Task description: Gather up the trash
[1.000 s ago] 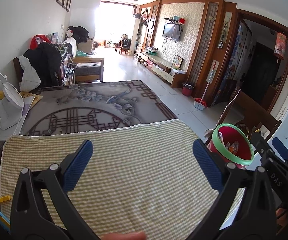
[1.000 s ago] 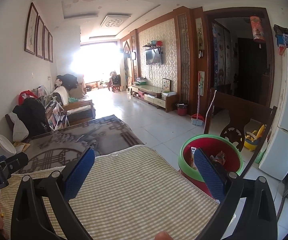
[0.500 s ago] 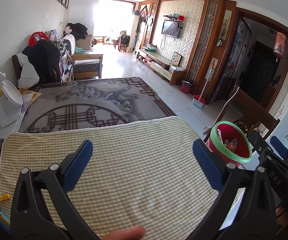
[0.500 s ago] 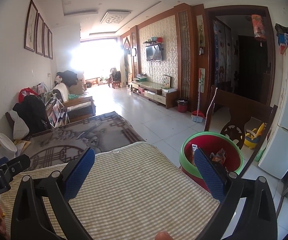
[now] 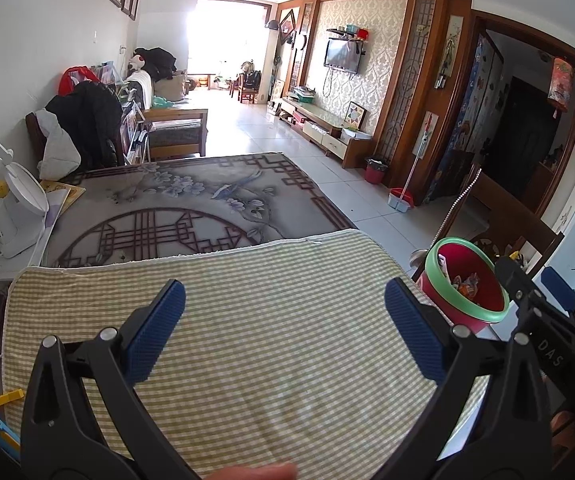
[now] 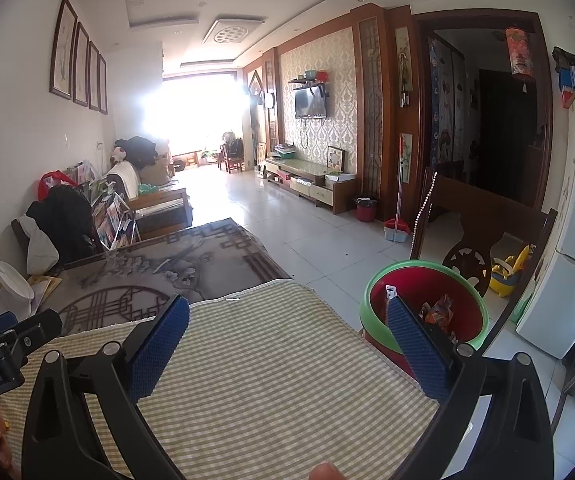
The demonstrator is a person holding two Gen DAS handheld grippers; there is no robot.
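A: What did the two wrist views show at this moment?

B: The left gripper and the right gripper hovered over the checked cloth, jaws spread wide, nothing between the blue pads. The cloth lay bare; no loose litter was visible on it.

A: Where was the trash?

B: Crumpled wrappers lay inside the red bin with the green rim, which stood at the cloth's right edge, just beside the right gripper's right pad.

A: What had changed over the preceding second?

B: Very little. Compared with a second earlier, both grippers had stayed open and empty. The left view had drifted slightly, so the bin sat a little lower in frame; the bin's contents looked unchanged.

A: What did that imply for the task?

B: Probably that collection was finished or nearly so, since no further trash was in sight on the cloth.
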